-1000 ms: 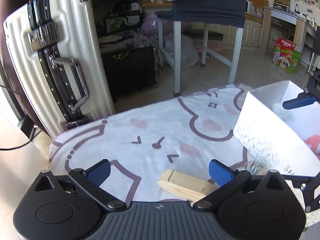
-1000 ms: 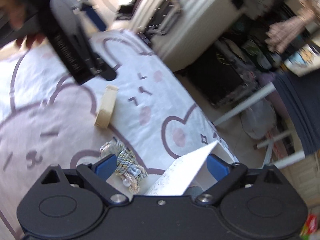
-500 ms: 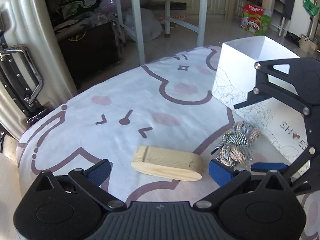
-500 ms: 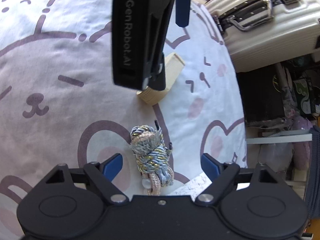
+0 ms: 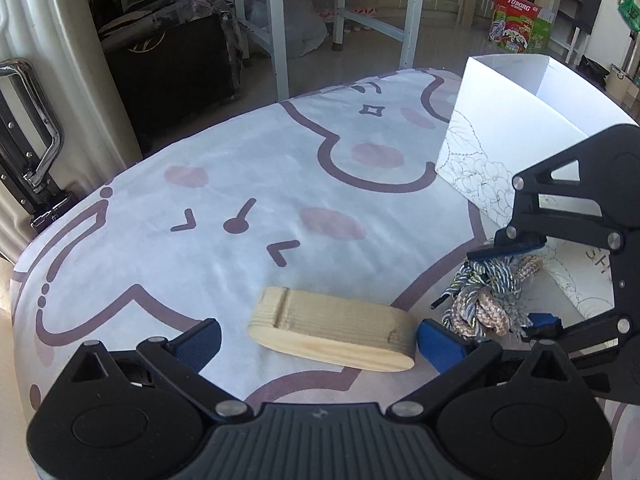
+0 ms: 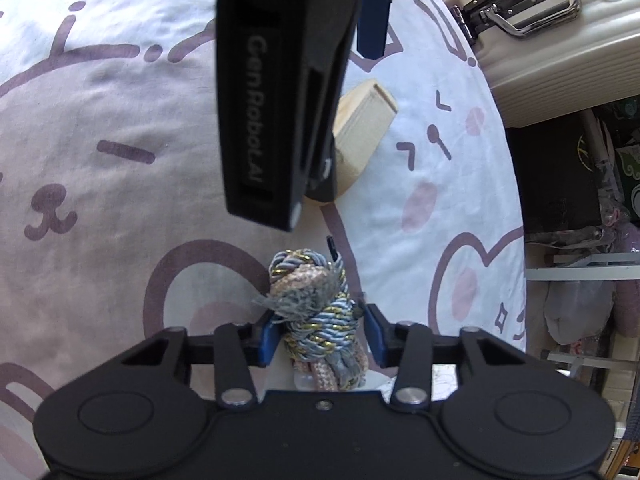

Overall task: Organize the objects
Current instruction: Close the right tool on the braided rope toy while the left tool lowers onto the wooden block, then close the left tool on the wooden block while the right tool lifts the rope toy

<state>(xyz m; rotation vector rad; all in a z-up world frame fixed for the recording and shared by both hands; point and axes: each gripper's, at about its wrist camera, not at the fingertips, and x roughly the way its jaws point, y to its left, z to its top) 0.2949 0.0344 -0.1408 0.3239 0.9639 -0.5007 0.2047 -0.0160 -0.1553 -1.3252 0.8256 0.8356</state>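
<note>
On a cartoon-print sheet (image 5: 240,168), the left gripper (image 5: 316,336) hangs low with its jaws spread wide around a wooden block (image 5: 332,330), its blue pads clear of both ends. Just right of the block lies a knotted rope bundle (image 6: 320,316), where the right gripper (image 6: 320,334) is closing, pads at the knot's sides. Further right stands a white paper bag (image 5: 516,120), close behind the rope.

Open cloth (image 5: 248,168) ahead (wide, bare); white box (image 5: 516,120) and suitcase (image 5: 40,92) wall the two sides.
</note>
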